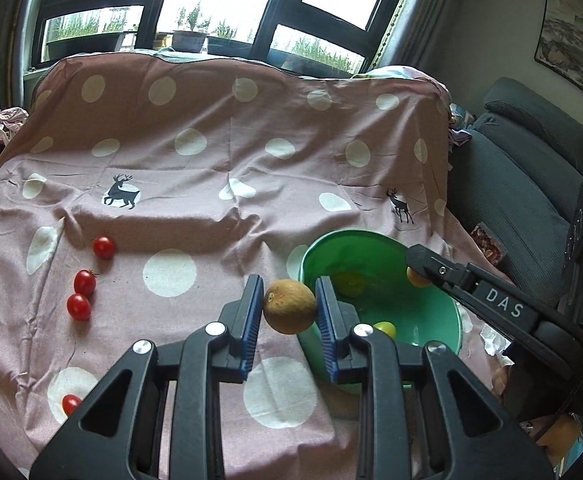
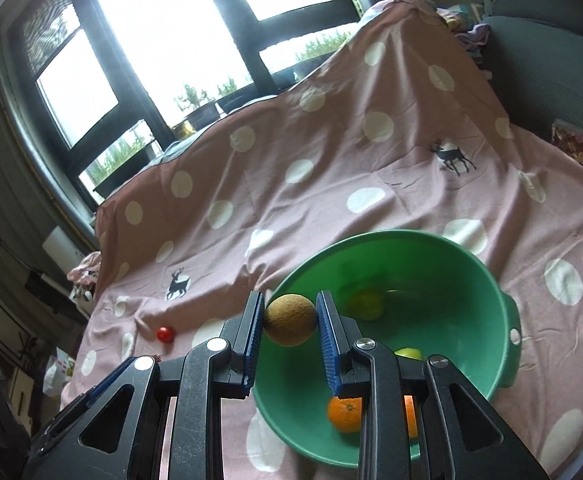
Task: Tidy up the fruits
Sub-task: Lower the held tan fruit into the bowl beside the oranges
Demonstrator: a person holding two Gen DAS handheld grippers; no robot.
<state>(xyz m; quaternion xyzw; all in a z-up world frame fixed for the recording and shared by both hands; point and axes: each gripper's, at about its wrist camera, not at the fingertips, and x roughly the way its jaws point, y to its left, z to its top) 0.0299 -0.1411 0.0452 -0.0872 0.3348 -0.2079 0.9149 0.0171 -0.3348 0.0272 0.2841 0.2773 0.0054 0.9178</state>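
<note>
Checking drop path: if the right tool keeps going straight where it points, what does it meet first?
Likely the inside of the green bowl. The right tool, shut on a kiwi, points down over the near rim; a yellow fruit lies just ahead, depth unclear.

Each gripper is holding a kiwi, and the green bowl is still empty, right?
Not quite. Both the left gripper and the right gripper hold a kiwi, but the green bowl is not empty: the right wrist view shows an orange and yellow-green fruits inside.
</note>
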